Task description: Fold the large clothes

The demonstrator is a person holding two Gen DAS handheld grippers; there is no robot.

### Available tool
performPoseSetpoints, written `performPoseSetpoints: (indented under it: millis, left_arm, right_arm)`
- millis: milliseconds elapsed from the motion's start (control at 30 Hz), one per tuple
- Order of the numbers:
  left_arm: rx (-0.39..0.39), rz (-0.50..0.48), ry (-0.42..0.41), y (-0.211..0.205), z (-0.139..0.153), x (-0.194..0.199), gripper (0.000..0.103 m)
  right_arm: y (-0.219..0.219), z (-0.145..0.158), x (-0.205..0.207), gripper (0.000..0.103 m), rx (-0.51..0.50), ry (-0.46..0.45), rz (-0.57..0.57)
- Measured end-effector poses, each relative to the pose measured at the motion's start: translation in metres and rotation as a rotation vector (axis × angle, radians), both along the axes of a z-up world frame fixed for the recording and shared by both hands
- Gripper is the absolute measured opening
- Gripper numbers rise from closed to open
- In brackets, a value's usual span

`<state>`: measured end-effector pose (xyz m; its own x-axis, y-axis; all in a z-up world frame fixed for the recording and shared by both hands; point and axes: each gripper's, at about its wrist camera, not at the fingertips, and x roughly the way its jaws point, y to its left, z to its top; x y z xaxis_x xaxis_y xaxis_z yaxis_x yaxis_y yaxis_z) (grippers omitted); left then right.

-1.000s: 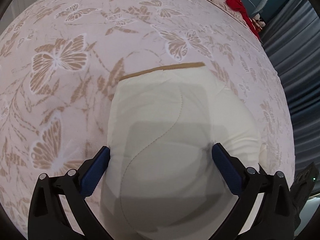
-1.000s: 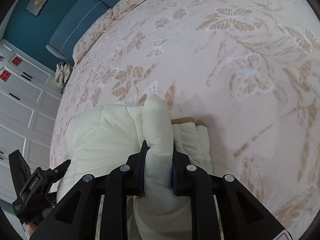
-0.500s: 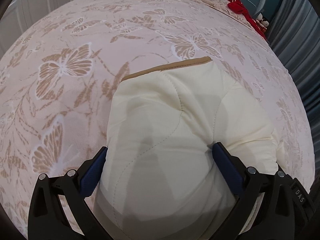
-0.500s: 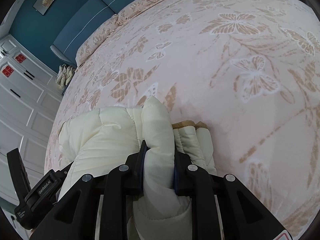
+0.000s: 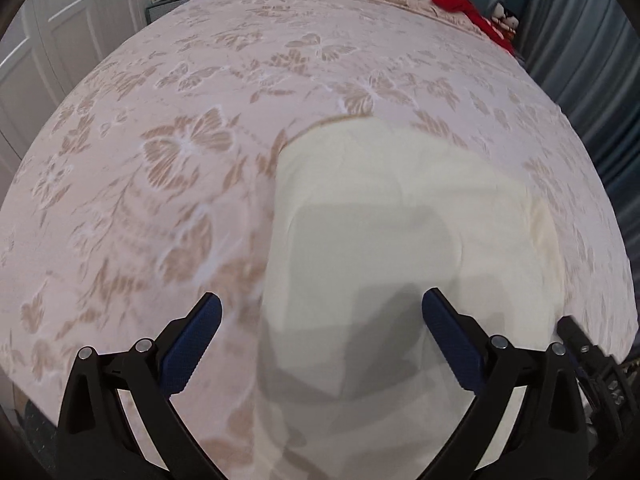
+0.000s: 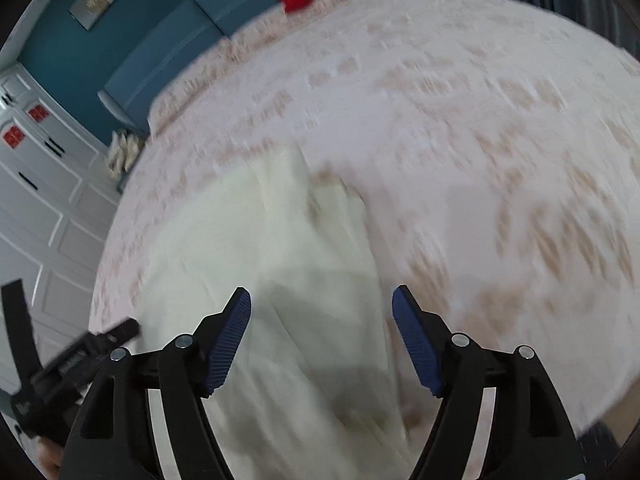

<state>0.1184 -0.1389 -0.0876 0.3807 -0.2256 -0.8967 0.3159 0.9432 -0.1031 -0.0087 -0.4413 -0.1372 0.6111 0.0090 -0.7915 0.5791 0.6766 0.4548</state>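
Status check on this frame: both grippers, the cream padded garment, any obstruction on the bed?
Left gripper open. Right gripper open, jaws just opened, gripping nothing. Cream garment lies folded on bedspread. Red clothing far off; nothing in the way.

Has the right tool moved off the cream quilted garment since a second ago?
Yes. The right tool has just been opening, releasing the cream quilted garment, and has pulled up and back: the blue headboard now shows more fully in its view.
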Motion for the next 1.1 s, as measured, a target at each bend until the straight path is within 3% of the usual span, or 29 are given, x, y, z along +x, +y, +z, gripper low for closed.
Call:
performPoseSetpoints:
  millis: [167,433,800,1000,1100]
  left_arm:
    - [-0.022,0.031,0.06,0.019,-0.01,-0.017,0.098]
    - [-0.129,0.094,0.171,0.038,-0.025,-0.021,0.098]
    - [-0.306,0.131,0.25,0.048,-0.059,-0.014,0.098]
    - [-0.535,0.165,0.363,0.065,-0.088,-0.009,0.098]
    - [-0.58,0.139,0.406,0.065,-0.087,-0.01,0.098]
  right_arm:
    - [0.009,-0.026,-0.027,0.075,0.157,-0.014,0.023]
    - [0.016,-0.056,-0.039,0.086,0.295,-0.075,-0.002]
    - [0.02,-0.064,-0.043,0.093,0.281,-0.108,0.001]
    - [0.024,-0.064,-0.036,0.098,0.286,-0.102,-0.017]
    - [0.022,-0.062,-0.032,0.096,0.313,-0.09,-0.018]
